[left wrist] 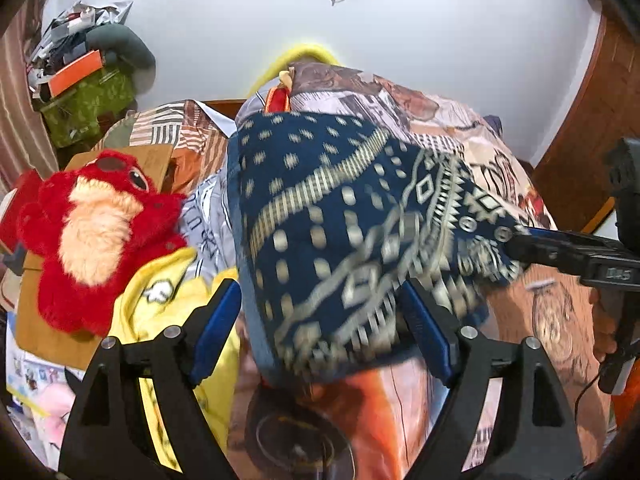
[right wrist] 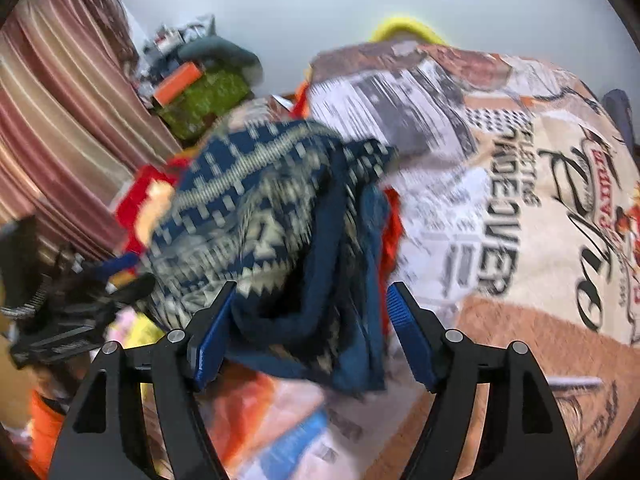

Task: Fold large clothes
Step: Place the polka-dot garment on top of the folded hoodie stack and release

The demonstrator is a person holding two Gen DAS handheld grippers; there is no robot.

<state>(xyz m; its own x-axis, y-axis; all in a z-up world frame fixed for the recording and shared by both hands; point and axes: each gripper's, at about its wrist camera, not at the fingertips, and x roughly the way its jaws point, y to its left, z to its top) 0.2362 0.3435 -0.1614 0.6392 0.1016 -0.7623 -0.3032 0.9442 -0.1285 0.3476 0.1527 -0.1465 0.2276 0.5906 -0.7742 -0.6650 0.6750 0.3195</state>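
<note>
A navy garment (left wrist: 320,200) with a cream geometric pattern lies bunched on the printed bedspread (left wrist: 552,320). In the left wrist view my left gripper (left wrist: 318,286) stands open, and the garment's near edge lies between its blue pads without being pinched. The other gripper's finger (left wrist: 552,246) reaches in from the right to the garment's far corner. In the blurred right wrist view my right gripper (right wrist: 312,287) is open too. The folded garment (right wrist: 248,208) sags between its fingers, brushing the left pad (right wrist: 212,332) and standing clear of the right one.
A red plush toy (left wrist: 96,232) and a yellow cloth (left wrist: 168,312) lie left of the garment, on cardboard. A pile of bags and boxes (left wrist: 88,80) sits at the back left, by a striped curtain (right wrist: 60,120). The bedspread (right wrist: 520,200) spreads out to the right.
</note>
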